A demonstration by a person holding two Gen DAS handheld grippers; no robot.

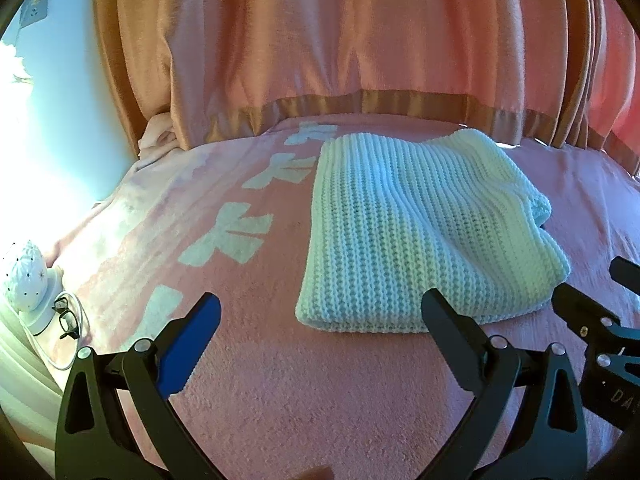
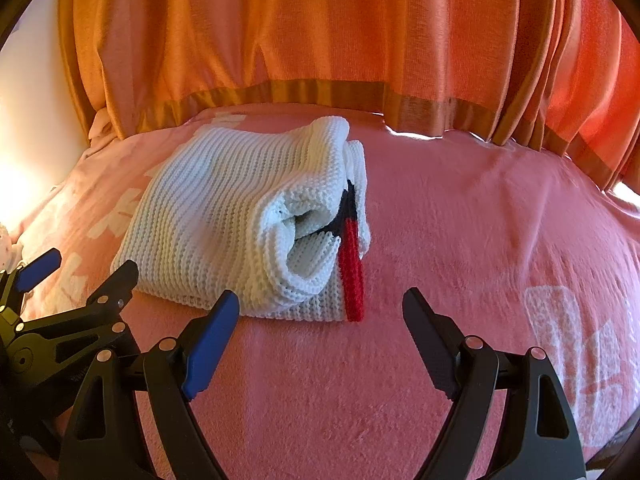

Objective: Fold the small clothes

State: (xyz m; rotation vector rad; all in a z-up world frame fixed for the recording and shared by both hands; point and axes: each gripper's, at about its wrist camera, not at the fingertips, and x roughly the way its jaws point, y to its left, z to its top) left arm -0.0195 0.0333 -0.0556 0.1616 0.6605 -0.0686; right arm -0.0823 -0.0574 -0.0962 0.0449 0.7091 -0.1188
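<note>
- Both claws are seen spread wide with nothing between their fingers: the left gripper (image 1: pixel 320 312) is held over bare pink blanket (image 1: pixel 320 392), its right finger tip just in front of the knit's near edge, and the right gripper (image 2: pixel 322 304) is held likewise, just short of the garment.
- At the far left of the left wrist view, a white dotted lamp (image 1: pixel 26 280) and a pair of glasses (image 1: pixel 68 318) are seen beside the bed.
- White printed marks (image 1: pixel 236 236) are laid along the blanket left of the garment.
- The folded white knit sweater (image 1: pixel 420 232) is laid flat on the blanket, near its far edge, ahead of both claws.
- On the sweater's right side, a rolled opening and a navy-and-red stripe (image 2: pixel 352 272) are shown in the right wrist view.
- Orange curtains (image 2: pixel 320 32) are hung behind the bed.
</note>
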